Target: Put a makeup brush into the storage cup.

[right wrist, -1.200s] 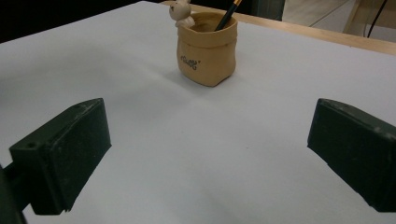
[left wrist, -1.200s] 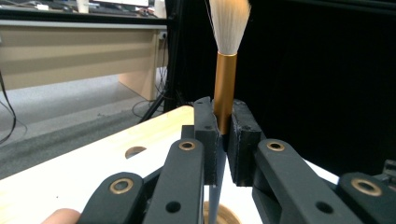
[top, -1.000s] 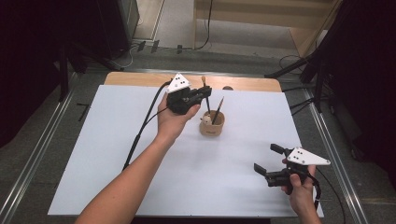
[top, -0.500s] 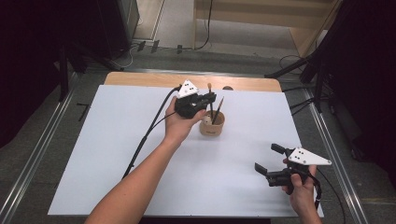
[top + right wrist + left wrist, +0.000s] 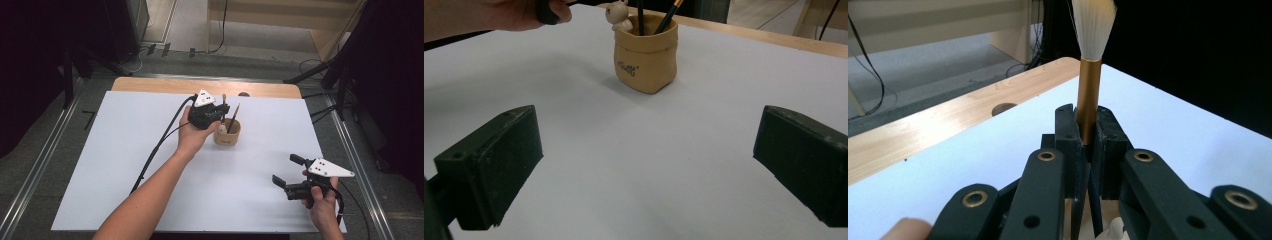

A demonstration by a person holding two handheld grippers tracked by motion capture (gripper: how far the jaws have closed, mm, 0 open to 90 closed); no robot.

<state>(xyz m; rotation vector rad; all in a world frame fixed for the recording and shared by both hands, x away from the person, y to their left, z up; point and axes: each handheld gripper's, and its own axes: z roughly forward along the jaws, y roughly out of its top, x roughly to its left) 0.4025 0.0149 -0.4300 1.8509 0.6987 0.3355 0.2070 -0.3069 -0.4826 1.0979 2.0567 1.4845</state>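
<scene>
Nearest me, well on my side of the pen pot (image 5: 227, 134), my right gripper (image 5: 291, 174) hovers over the white table (image 5: 125, 150) with its jaws spread wide and nothing between them; in the right gripper view the pot stands beyond and between those jaws, well apart from them.

Just behind the pot and touching nothing of its rim that I can make out, my left gripper (image 5: 216, 113) has its jaws pressed together on the brush (image 5: 1088, 97), pinching the gold ferrule so the white bristles point up and the brush stands close to upright. Its lower end sits over the mouth of the pot, beside a dark pencil (image 5: 233, 119) leaning out to the right and a little bear figure (image 5: 618, 13) perched on the near rim.

I judge the step in hand to be settling this brush into the pot. To do it well I would keep the handle vertical, guide it down into the free gap left of the pencil, avoid nudging the bear or tipping the soft-looking pot, and only part the jaws once the end rests on the bottom.

Beyond the pot runs the bare wooden strip (image 5: 165, 86) at the far edge.
</scene>
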